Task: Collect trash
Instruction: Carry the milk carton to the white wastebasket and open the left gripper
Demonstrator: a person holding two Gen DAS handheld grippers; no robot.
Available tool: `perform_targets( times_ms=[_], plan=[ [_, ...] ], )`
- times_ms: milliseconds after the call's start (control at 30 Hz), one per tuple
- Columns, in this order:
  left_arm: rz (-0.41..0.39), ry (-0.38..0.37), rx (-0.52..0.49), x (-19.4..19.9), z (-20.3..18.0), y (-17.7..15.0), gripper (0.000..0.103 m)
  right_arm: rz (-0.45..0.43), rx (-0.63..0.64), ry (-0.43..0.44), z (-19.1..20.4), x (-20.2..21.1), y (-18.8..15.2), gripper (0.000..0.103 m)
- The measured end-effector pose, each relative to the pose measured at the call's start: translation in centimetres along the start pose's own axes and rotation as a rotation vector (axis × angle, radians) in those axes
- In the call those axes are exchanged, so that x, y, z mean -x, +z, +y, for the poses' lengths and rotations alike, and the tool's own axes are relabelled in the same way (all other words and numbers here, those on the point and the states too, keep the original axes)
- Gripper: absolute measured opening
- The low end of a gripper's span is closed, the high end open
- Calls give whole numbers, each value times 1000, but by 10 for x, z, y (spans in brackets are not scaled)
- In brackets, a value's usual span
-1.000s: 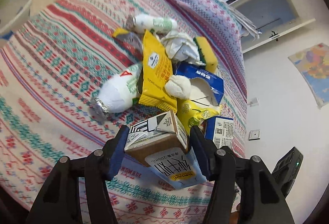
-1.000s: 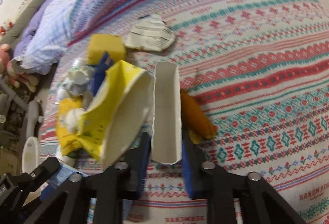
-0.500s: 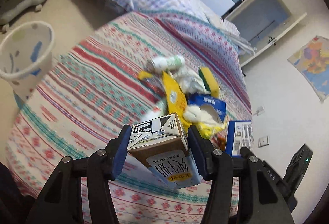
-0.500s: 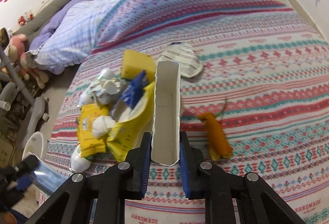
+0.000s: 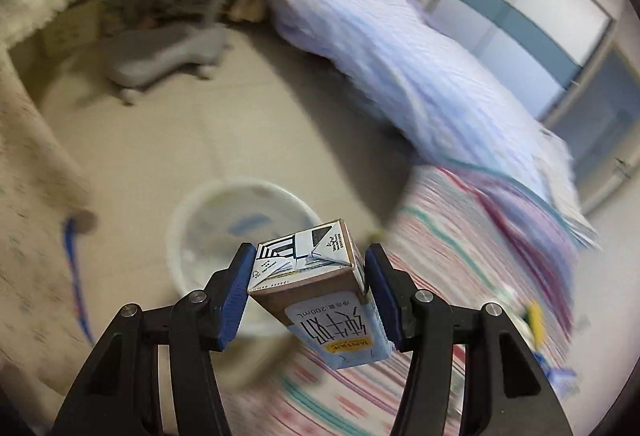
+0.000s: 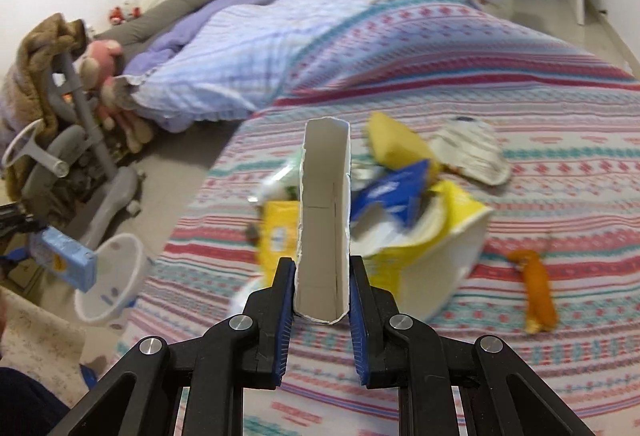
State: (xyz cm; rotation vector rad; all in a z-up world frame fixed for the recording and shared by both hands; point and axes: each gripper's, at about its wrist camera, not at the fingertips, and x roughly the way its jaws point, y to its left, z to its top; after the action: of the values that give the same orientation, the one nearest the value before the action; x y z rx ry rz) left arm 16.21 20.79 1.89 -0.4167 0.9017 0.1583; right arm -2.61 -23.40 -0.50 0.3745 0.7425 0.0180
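Left tongs (image 5: 308, 296) gripping milk carton (image 5: 316, 296) over bin rim (image 5: 176, 220), right tongs (image 6: 322, 300) clamping cardboard sleeve (image 6: 324, 220) above bed

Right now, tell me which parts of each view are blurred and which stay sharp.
Left wrist view: the floor, bin and bedspread smear with motion; the milk carton in the left gripper is crisp. Right wrist view: mostly sharp, only the trash pile streaks; the cardboard piece is clear.

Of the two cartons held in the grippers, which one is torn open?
The white carton in the right gripper: open-ended, hollow. The left gripper's milk carton is sealed.
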Motion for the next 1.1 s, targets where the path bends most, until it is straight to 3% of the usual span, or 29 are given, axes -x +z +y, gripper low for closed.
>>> perform_targets(
  times_ms=[100, 300, 600, 667, 800, 1100],
  plan=[
    [24, 79, 16, -31, 19, 19, 59, 26, 27, 49, 22, -15, -7, 22],
    [167, 154, 39, -95, 33, 21, 59, 117, 61, 127, 60, -58, -24, 22],
    [289, 142, 112, -124, 41, 19, 64, 173, 93, 199, 104, -94, -36, 23],
    [291, 139, 123, -124, 45, 19, 70, 179, 95, 214, 111, -99, -36, 23],
    [263, 106, 182, -110, 62, 21, 70, 206, 121, 277, 143, -121, -33, 23],
    [153, 150, 286, -75, 102, 23, 70, 332, 181, 450, 258, -209, -20, 24]
  ],
)
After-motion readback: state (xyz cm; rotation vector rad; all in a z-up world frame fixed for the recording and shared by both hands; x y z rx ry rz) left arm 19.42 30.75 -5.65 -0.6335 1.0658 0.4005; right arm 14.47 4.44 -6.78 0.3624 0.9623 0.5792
